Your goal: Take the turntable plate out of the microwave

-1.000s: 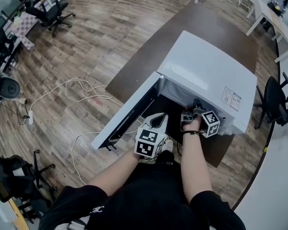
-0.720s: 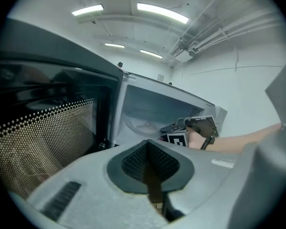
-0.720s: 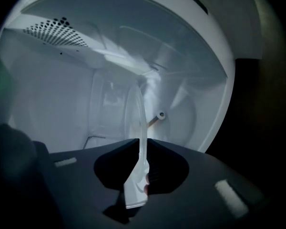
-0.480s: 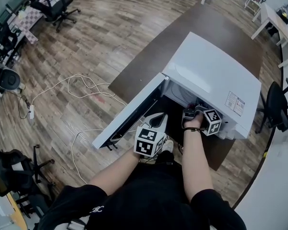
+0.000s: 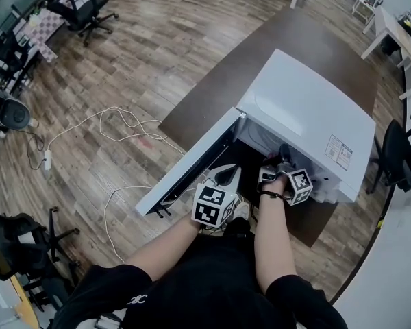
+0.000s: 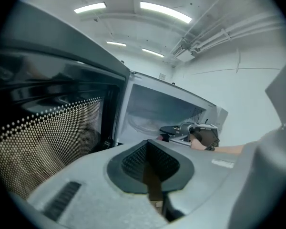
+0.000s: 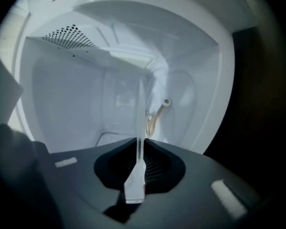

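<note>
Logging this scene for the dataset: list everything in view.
microwave: one, white, on the table, door swung open.
table: one, brown, under the microwave.
plate: one, clear glass, edge-on in the microwave's mouth.
cable: one, white, looped on the wood floor.
chairs: several, black, round the room's edges.
left gripper: one, grey, beside the open door, jaws together, empty.
right gripper: one, grey, at the microwave's mouth, jaws just closed further, shut on the plate.
</note>
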